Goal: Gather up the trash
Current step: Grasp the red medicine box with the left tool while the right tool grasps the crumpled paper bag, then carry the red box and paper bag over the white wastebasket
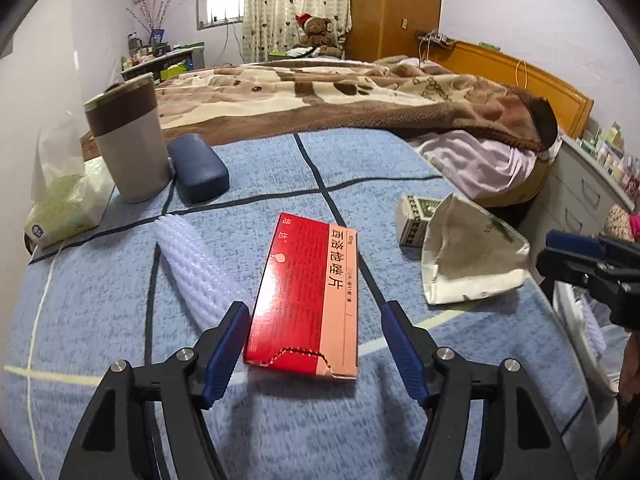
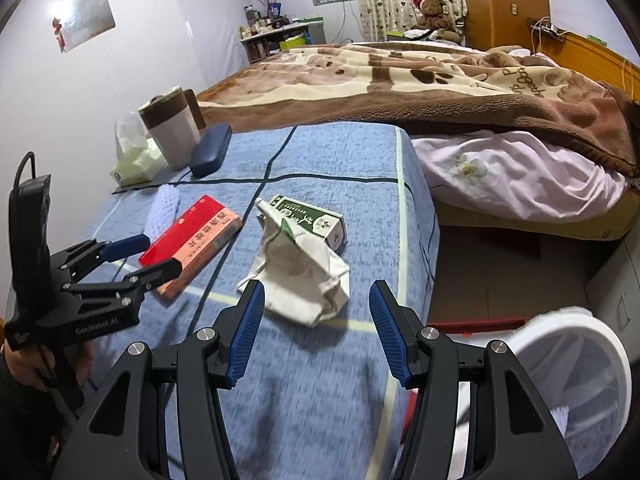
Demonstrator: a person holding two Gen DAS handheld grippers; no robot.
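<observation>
Two boxes and a crumpled paper bag point(image 2: 304, 276) lie on the blue cloth point(image 1: 120, 300): the red box point(image 1: 308, 296) between the left gripper's point(image 1: 316, 320) spread fingers, untouched; the bag before the right gripper point(image 2: 316, 300), also spread. The green box point(image 2: 316, 222) is half hidden behind the bag. The white bin point(image 2: 580, 364) is cut off beside a bed point(image 2: 520, 168).

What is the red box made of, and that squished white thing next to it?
The red box looks like thin glossy cardboard: flat printed faces, sharp folded edges, a torn flap at one end. The crumpled white bag looks like matte paper, perhaps coated; it holds stiff creases and folded corners rather than draping like cloth.
</observation>
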